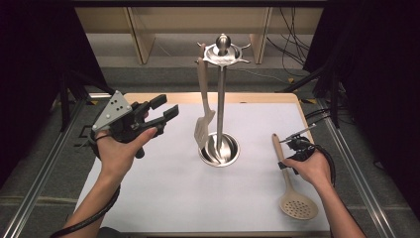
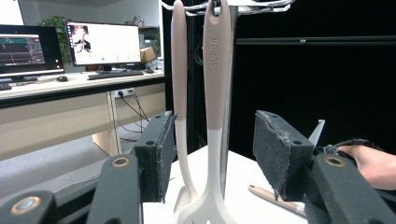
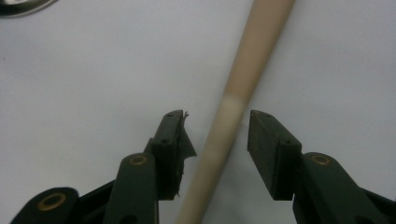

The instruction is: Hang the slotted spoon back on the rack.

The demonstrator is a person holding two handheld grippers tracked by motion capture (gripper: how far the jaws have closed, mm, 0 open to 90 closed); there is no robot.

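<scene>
The right gripper [image 1: 295,144] is largely hidden behind its holding hand, and the skimmer's handle [image 3: 232,108] is cut off by the right gripper view's edges.

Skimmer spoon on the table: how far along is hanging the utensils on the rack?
Done: one slotted spatula hangs from the steel rack. In hand: the right gripper straddles the handle of the skimmer spoon, which lies flat on the table; jaws open, pads not yet pressing. The left gripper is open, held clear. Left: grip, lift and hook the spoon.
</scene>
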